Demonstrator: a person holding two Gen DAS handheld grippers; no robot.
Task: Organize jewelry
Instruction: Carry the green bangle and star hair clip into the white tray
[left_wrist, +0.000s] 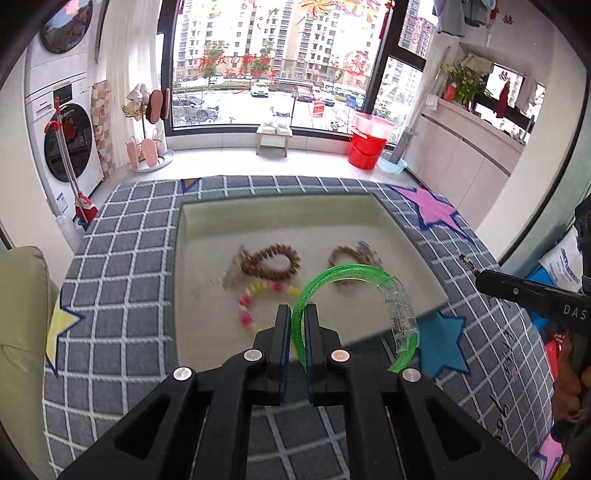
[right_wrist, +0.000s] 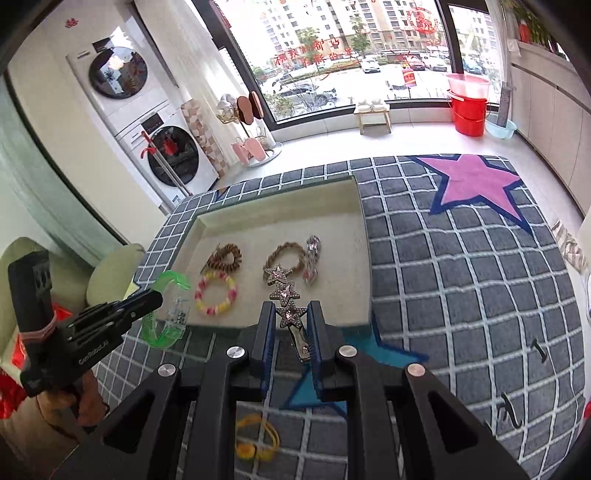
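My left gripper (left_wrist: 298, 314) is shut on a green plastic bangle (left_wrist: 354, 271) with a clear section, held above the near edge of the beige tray (left_wrist: 207, 221). It also shows in the right wrist view (right_wrist: 147, 299), with the bangle (right_wrist: 166, 306). My right gripper (right_wrist: 290, 314) is shut on a star-studded rhinestone hair clip (right_wrist: 282, 290), over the tray's near edge (right_wrist: 354, 229). In the tray lie a brown bead bracelet (right_wrist: 225, 258), a yellow-pink bead bracelet (right_wrist: 216, 291), a tan braided bracelet (right_wrist: 286, 254) and a sparkly clip (right_wrist: 312, 258).
The tray sits on a grey checked rug (right_wrist: 461, 277) with pink (right_wrist: 476, 181) and blue stars. A yellow hair tie (right_wrist: 256, 439) lies on the rug under my right gripper. A green cushion (left_wrist: 22, 314) is at the left. Washing machines, a stool and red buckets stand far behind.
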